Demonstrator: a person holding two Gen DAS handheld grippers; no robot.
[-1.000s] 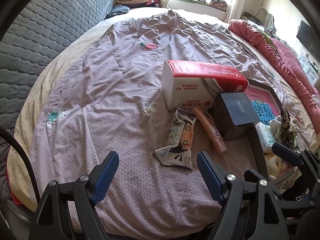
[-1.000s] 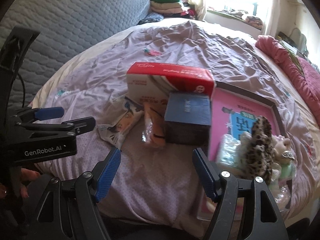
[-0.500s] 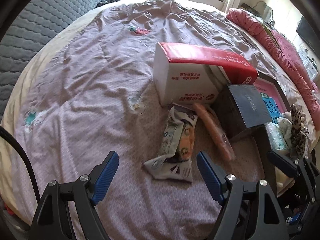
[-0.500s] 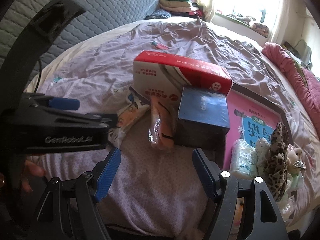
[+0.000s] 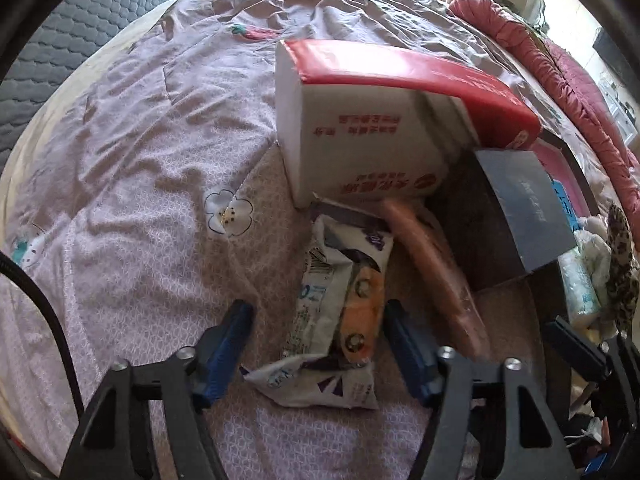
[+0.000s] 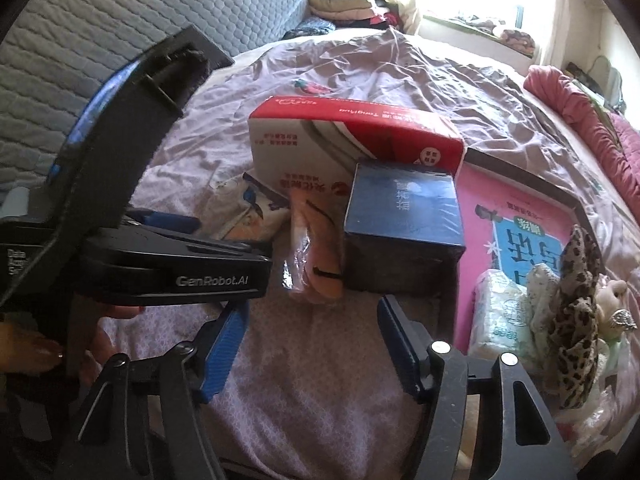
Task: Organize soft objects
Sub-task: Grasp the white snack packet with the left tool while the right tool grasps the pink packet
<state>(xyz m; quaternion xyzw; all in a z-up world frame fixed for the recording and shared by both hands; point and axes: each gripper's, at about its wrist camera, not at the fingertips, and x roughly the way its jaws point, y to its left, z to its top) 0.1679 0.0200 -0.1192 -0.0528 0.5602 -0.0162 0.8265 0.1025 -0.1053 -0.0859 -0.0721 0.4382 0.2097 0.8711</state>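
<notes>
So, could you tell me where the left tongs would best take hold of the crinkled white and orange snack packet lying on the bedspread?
Probably across its narrow middle, from straight above. The crinkled white and orange snack packet lies flat, its length running away from the left tongs, whose closing jaws already straddle its near end without touching. That avoids the long pink sausage-shaped pack alongside.

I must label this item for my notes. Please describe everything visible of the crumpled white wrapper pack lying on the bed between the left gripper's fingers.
The white wrapper pack looks like soft, crinkled plastic film, white with purple corners, an orange patch and a barcode. It lies flat on the lilac patterned bedsheet, lengthwise away from the camera. Its far end reaches the red and white box; the orange-pink tube lies close along its right side. The left gripper straddles it with jaws closing; the pads do not yet press it.
</notes>
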